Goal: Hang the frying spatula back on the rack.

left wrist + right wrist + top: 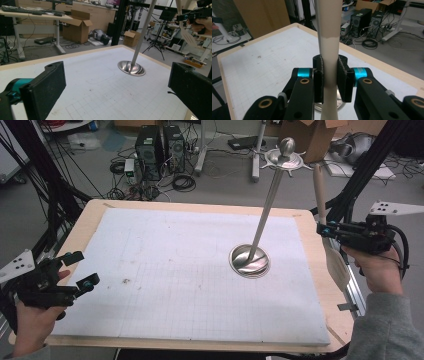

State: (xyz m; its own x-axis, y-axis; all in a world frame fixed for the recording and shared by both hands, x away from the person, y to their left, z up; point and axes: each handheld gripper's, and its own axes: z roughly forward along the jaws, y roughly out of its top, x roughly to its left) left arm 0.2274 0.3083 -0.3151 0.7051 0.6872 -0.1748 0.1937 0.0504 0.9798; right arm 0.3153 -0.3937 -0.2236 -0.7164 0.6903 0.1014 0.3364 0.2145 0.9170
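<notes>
Wooden spatula (pixel 329 50) clenched in right tool (pixel 329 77), left tool (pixel 112 87) released, steel stand (pixel 250 260) between.

Both grippers are black, the left gripper (pixel 80 269) and the right gripper (pixel 329 75) alike, with teal collars and brass-coloured screws at the jaw links. Each carries a grey three-cornered plate (pixel 395 208) dotted with small holes. A black cable (pixel 401 247) loops from the right one, above a grey sleeve (pixel 385 330).

No legible text, label, brand, number or sign on anything in any view.
</notes>
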